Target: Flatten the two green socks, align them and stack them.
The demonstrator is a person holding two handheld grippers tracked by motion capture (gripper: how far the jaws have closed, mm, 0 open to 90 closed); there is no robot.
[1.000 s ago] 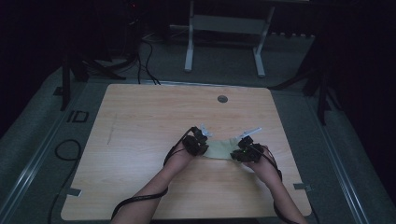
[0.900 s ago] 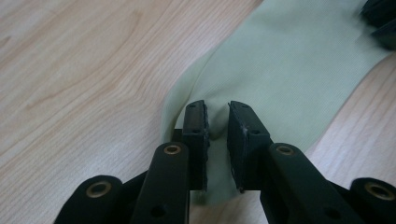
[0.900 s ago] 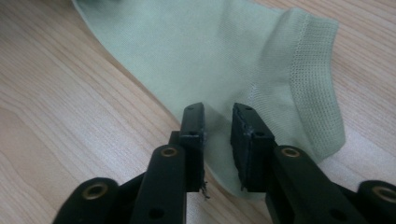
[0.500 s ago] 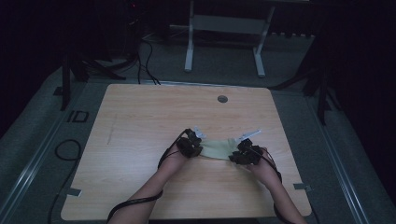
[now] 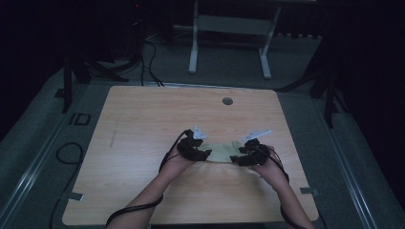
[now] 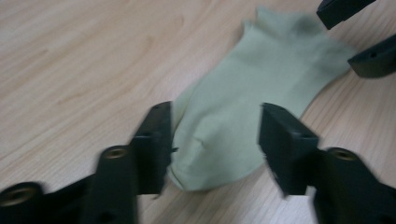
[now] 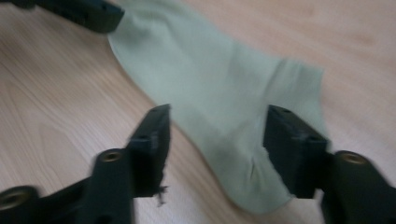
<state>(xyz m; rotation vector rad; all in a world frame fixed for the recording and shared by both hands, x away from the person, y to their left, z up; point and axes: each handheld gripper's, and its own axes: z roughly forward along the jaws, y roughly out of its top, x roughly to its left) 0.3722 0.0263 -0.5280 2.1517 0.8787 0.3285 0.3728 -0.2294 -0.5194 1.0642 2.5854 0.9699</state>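
A pale green sock (image 5: 220,152) lies flat on the wooden table (image 5: 143,124), stretched between my two grippers. My left gripper (image 5: 199,151) stands open over the sock's toe end (image 6: 219,135), with the cloth between the jaws but the pads off it. My right gripper (image 5: 239,158) is open over the other end (image 7: 219,116) in the same way. Both pairs of jaws have just been opening, and the sock rests loose on the wood. The right gripper's fingertips (image 6: 359,32) show at the far end of the sock in the left gripper view.
A round grommet hole (image 5: 227,101) sits near the table's far edge. Bare wood lies all around the sock. A cable (image 5: 67,155) loops on the floor to the left, and a metal stand (image 5: 229,38) is beyond the table.
Both grippers have opened and let go of the sock's ends, which now lie on the table. The left hand has drawn slightly away to the left.
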